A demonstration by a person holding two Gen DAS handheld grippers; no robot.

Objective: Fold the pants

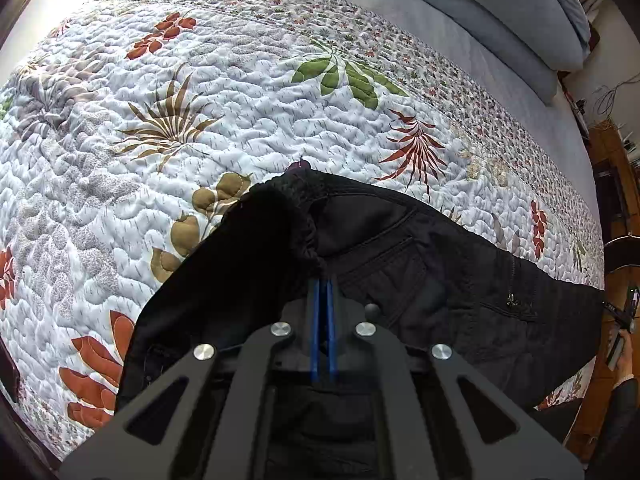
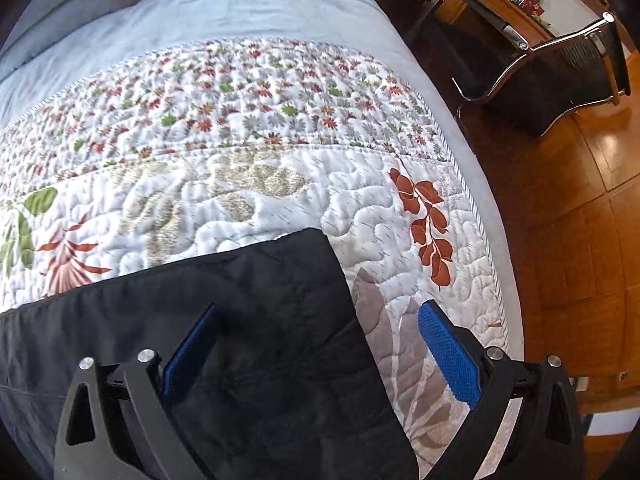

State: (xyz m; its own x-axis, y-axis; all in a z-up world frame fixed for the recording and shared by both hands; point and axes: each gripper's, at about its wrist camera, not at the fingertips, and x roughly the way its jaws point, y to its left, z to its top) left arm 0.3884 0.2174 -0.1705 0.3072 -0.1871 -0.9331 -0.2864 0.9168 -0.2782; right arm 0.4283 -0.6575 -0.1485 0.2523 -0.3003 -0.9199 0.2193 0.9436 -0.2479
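Soft, limp black pants (image 1: 400, 248): left gripper (image 1: 323, 280) pinches the bunched waistband, right gripper (image 2: 316, 344) gapes over the hem, the natural hold

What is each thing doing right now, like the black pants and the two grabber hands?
Black fabric pants: lying on the quilt, waistband bunched and pinched, leg end flat.
Left gripper: shut on the pants' waistband.
Right gripper: open, jaws wide over the leg end's corner, one either side of its edge.
White floral quilted bedspread: spread flat over the bed.
Black chrome-armed chair: upright on the wooden floor, unoccupied.
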